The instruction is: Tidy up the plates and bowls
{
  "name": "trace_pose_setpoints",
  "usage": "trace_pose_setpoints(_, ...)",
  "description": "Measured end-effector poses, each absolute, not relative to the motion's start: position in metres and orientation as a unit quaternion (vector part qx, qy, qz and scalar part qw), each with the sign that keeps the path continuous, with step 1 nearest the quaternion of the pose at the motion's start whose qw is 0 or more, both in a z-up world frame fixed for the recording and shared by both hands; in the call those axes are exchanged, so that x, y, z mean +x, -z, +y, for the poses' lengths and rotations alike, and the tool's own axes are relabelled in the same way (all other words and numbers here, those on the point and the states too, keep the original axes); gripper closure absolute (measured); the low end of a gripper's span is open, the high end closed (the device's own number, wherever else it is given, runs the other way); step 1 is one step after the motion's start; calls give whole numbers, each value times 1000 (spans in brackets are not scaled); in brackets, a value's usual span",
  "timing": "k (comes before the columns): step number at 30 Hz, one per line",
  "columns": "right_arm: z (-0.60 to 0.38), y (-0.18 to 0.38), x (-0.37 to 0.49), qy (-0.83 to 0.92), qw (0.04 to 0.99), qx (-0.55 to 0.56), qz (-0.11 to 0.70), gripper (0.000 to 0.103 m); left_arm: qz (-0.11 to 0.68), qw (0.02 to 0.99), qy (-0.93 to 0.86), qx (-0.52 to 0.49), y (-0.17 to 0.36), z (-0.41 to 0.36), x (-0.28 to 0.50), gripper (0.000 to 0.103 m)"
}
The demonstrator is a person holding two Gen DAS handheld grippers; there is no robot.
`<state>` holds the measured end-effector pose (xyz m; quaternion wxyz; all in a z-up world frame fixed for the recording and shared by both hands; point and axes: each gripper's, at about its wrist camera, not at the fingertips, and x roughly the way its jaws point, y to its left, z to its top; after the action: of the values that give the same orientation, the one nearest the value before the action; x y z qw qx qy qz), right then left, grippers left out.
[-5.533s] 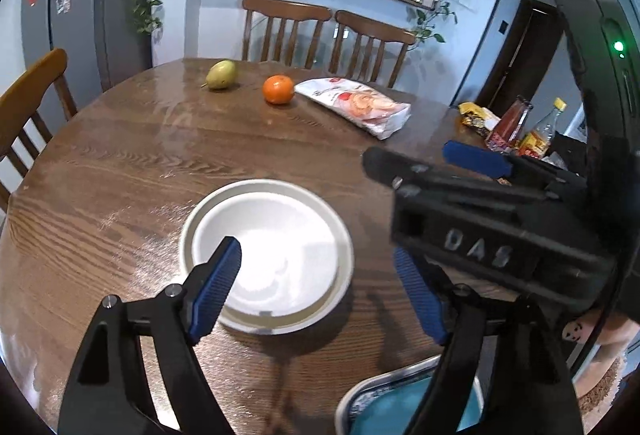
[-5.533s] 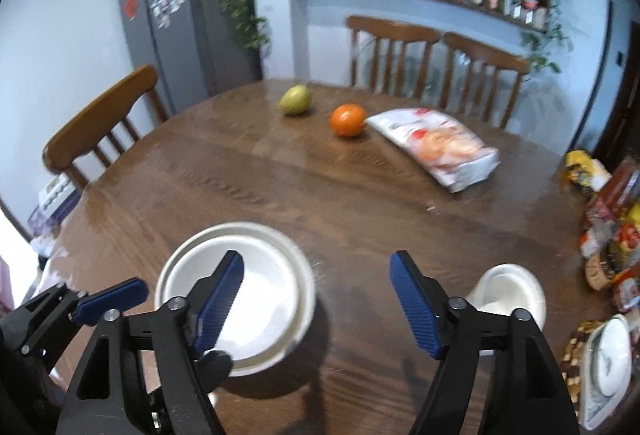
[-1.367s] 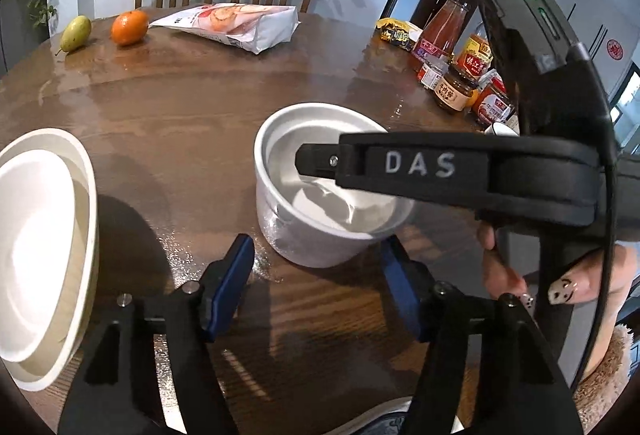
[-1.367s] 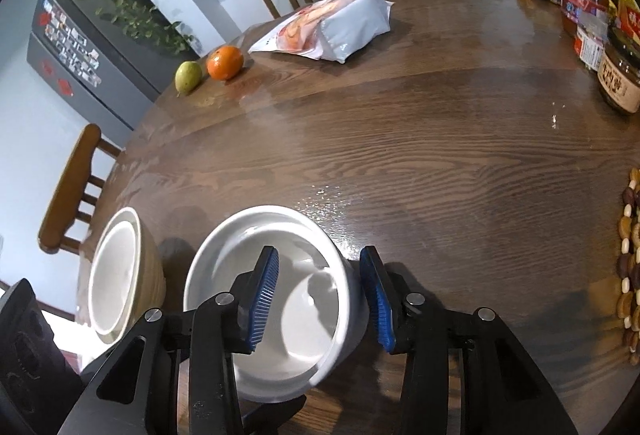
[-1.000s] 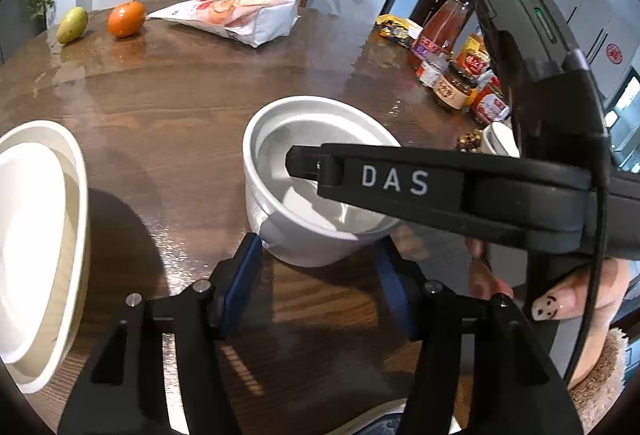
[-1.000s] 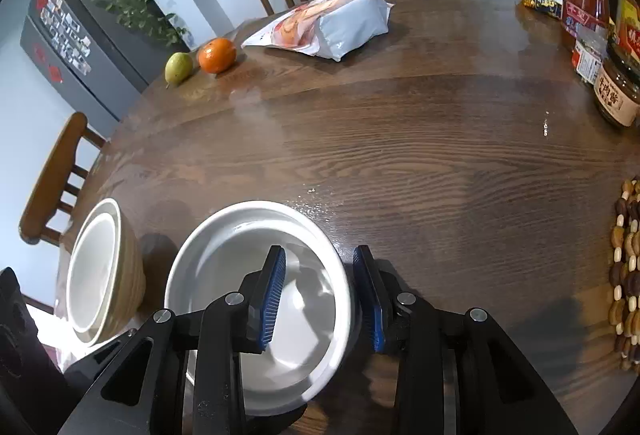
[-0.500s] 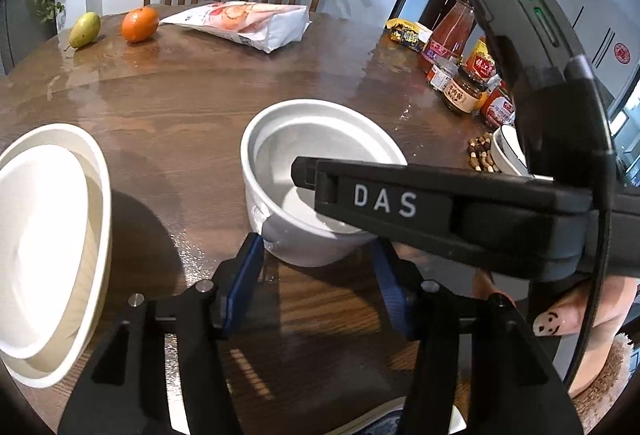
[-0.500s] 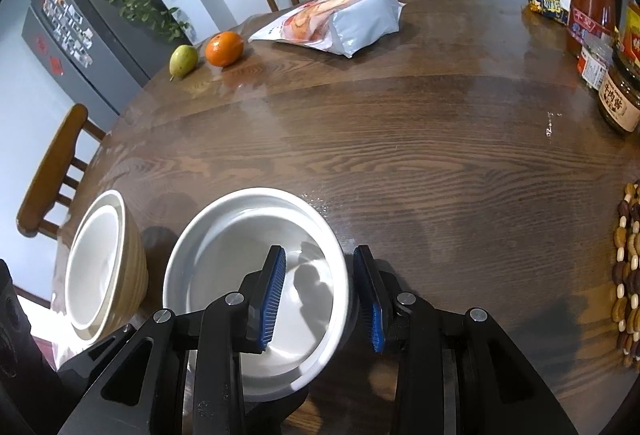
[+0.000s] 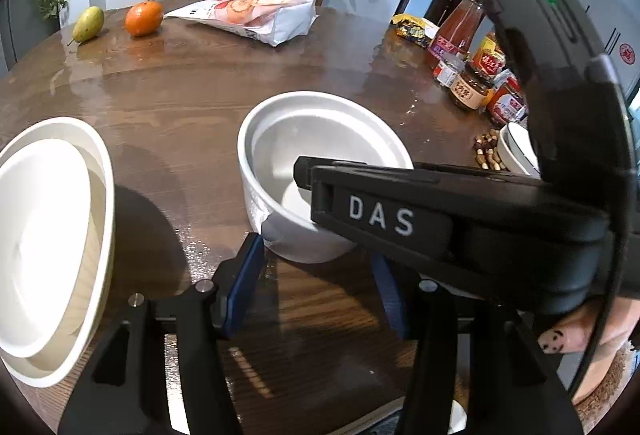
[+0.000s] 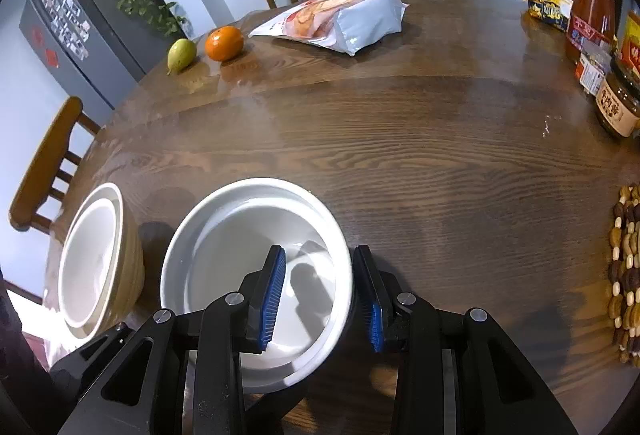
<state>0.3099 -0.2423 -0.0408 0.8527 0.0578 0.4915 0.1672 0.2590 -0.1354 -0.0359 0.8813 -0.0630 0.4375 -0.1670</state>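
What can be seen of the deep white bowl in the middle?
The deep white bowl is round, straight-walled, glossy like glazed ceramic, and empty. It sits upright on the wooden table, right of the stacked plates. The right hand-held gripper is shut on its near rim, one pad inside, one outside.

White bowl (image 10: 240,243) upright on table, beside stacked white plates (image 10: 92,259)

The right tongs' black body (image 9: 460,227) hides the near right side of the white round ceramic bowl (image 9: 304,139). The stacked cream plates (image 9: 48,247) are cut off at the left edge.
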Motion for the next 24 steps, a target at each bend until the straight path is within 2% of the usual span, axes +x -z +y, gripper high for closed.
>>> trace_pose_setpoints(10,-237,41,310,-174,852,52,491,64,452,872,171,-76,40,-132,263,47)
trace_pose_setpoints(16,-240,41,310,-182,847,59,495,64,451,870,180,-82,39,-132,262,39)
trace_pose_setpoints(24,-243,41,308,-198,839,66,503,64,446,874,176,-80,40,-131,263,33)
